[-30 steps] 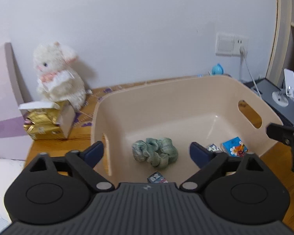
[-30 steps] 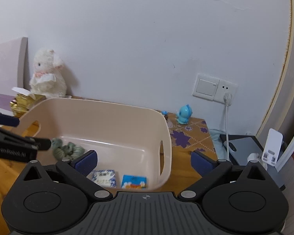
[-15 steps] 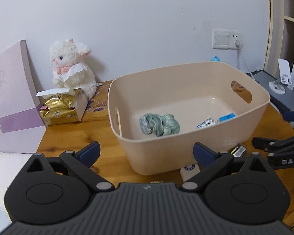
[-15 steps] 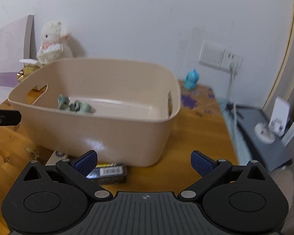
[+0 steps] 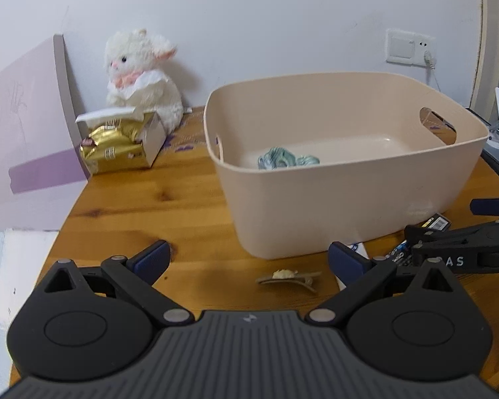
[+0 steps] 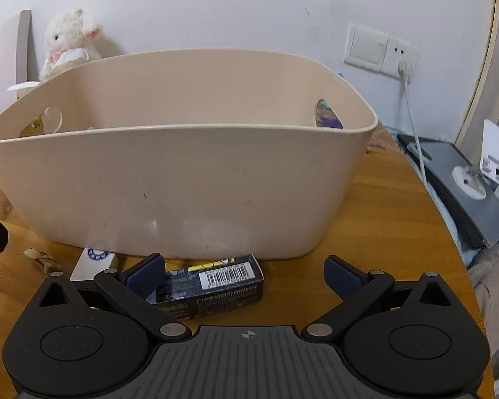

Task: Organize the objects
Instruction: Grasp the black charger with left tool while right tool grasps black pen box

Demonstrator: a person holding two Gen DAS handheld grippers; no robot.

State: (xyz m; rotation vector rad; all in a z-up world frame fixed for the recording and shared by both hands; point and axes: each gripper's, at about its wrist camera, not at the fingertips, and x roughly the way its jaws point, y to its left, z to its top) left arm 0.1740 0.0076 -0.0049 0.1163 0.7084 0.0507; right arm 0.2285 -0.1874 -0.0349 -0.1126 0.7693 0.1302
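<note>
A beige plastic bin [image 5: 349,179] with cut-out handles stands on the wooden surface [image 5: 143,212], holding a crumpled green cloth [image 5: 284,159] on its floor. The left tool [image 5: 246,259] hovers low in front of the bin with its jaws spread wide and nothing between them; a small dried leaf scrap [image 5: 287,277] lies just ahead of it. The right tool [image 6: 244,271], jaws also apart, sits low at a dark barcoded box [image 6: 213,282] lying against the bin's front wall [image 6: 169,183], beside a white packet [image 6: 94,261]. A white plush lamb [image 5: 139,76] and a gold-wrapped package [image 5: 116,149] sit near the wall.
</note>
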